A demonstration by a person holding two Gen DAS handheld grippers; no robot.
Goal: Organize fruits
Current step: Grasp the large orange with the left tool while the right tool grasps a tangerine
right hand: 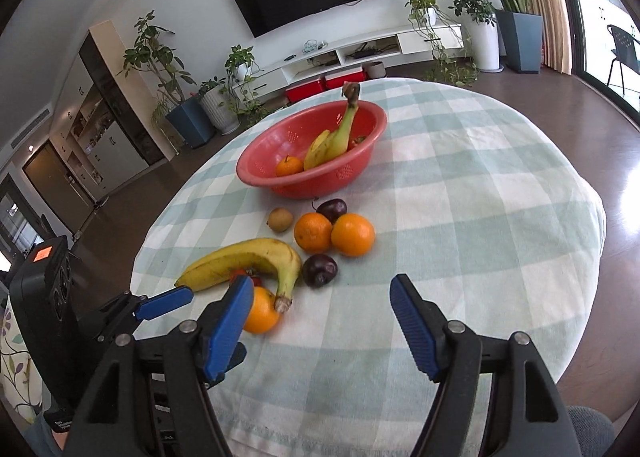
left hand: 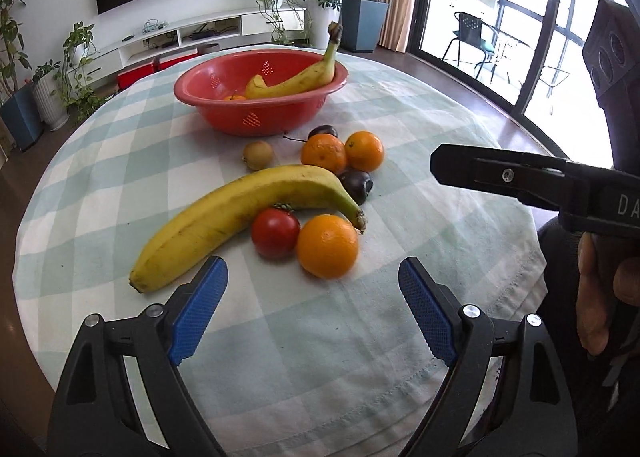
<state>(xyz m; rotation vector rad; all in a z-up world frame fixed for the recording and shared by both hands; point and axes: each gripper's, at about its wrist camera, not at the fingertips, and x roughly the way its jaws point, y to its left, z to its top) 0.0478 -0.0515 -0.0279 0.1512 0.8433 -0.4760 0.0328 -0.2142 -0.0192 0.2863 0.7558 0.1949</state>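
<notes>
Left wrist view runs, from left to right, from the loose banana [left hand: 244, 221], its long axis slanting from near-left up to far-right, past the tomato [left hand: 275, 233] and nearest orange [left hand: 327, 246] touching beside it, with the red colander [left hand: 260, 91] farther back already holding a banana and an orange. The left gripper [left hand: 312, 285] stands wide and empty just short of that orange, which lies straight ahead between the jaws, so this hand looks the nearer one. The right gripper [right hand: 322, 305], also wide and empty, hides part of the orange and most of the tomato in its own view.
</notes>
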